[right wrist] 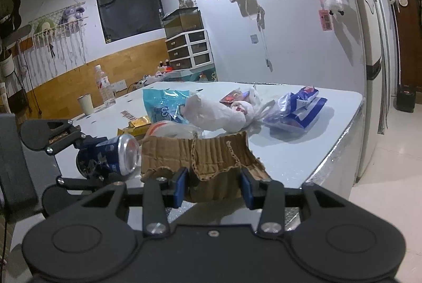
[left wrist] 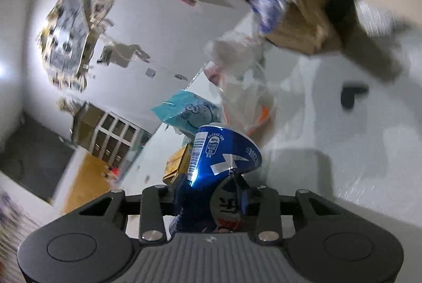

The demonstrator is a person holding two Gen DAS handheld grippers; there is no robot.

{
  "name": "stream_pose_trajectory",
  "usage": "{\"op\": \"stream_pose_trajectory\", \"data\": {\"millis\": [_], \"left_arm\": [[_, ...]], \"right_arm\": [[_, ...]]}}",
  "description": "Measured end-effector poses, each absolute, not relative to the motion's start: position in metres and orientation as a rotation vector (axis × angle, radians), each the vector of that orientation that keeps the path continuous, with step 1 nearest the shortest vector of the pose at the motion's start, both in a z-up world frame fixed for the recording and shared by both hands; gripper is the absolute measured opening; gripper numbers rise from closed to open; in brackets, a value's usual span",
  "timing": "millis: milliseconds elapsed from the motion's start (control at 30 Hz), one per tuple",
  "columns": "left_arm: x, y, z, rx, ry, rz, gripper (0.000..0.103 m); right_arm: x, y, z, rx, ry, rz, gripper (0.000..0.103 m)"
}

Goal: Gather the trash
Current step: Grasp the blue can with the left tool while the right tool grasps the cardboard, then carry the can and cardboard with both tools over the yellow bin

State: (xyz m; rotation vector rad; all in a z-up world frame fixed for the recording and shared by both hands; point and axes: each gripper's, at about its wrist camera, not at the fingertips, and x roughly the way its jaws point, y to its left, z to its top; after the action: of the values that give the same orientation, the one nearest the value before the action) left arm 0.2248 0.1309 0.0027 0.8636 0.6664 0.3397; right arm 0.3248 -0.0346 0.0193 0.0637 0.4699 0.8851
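My left gripper is shut on a crushed blue drink can and holds it above the white table; the view is tilted and blurred. The left gripper with the can also shows in the right wrist view. My right gripper is shut on a torn piece of brown cardboard at the table's near edge. Behind lie a teal wrapper, a white plastic bag, a blue and white wrapper and a gold box.
A water bottle and a white cup stand at the table's far left. A drawer unit stands by the decorated wall. A fridge is right of the table, with tiled floor beside it.
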Motion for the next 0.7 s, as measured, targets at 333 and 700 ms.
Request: {"op": "stream_pose_trajectory", "data": {"millis": [333, 700], "left_arm": [[0.202, 0.12, 0.049, 0.47, 0.542, 0.25, 0.039], [0.187, 0.103, 0.065, 0.272, 0.475, 0.208, 0.038]], "right_arm": [[0.309, -0.039, 0.029, 0.04, 0.438, 0.857, 0.04], [0.285, -0.058, 0.046, -0.001, 0.389, 0.798, 0.04]]}}
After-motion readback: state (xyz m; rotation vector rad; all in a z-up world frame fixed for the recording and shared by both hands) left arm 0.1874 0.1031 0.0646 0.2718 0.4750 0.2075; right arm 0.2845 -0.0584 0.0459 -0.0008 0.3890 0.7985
